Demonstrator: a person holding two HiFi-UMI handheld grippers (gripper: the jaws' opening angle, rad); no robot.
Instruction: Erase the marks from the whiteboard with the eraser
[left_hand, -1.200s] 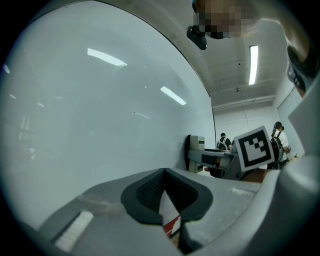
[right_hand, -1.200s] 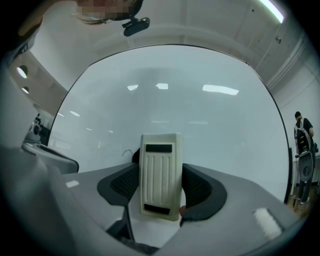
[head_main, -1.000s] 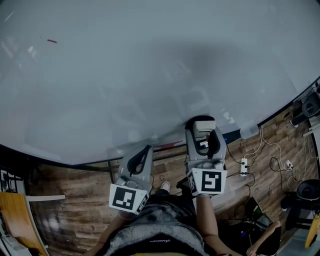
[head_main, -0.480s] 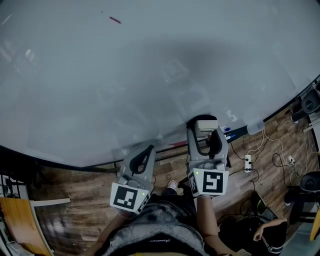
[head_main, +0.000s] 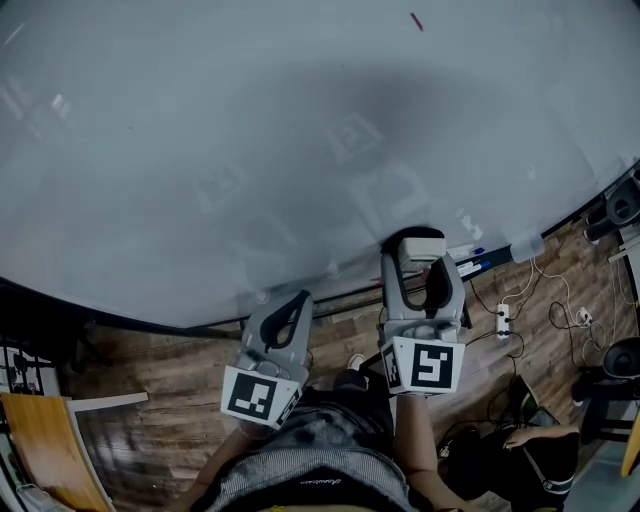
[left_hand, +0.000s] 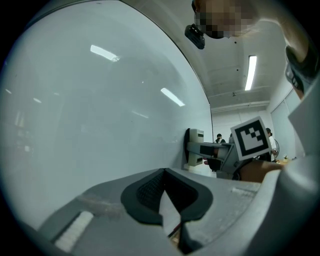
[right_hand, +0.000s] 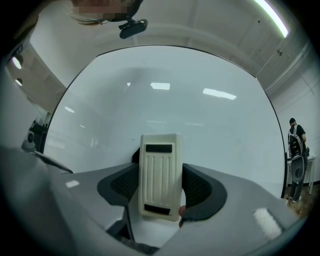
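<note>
2 tools in view, both low at the whiteboard's (head_main: 250, 150) bottom edge. Right tool (head_main: 421, 266) is clamped on the eraser (head_main: 421, 246): in the right gripper view its 2 dark pads press the eraser's long sides, 1 on each side. Eraser is cream plastic with a ribbed back and 2 dark slots, and it stands upright between the pads with that back toward the camera. The left gripper view shows it from the side, with its dark felt face against the whiteboard. It sits just above the whiteboard's bottom edge, right of centre. Left tool (head_main: 296, 298) is closed with nothing in it: in its own view the pads meet at the tips, with only a thin wedge of light showing behind them. It hangs beside the bottom edge, to the left of the right tool, and the 2 tools are apart. 1 short red mark (head_main: 416, 21) shows on the whiteboard near the head view's top edge, well apart from the eraser. The whiteboard around the eraser looks grey-white with ceiling-light reflections. A few pens (head_main: 478, 262) lie along the ledge at the bottom edge, just right of the eraser. Below is a wooden floor (head_main: 150, 360) with a white power strip (head_main: 503, 320) and loose cables.
</note>
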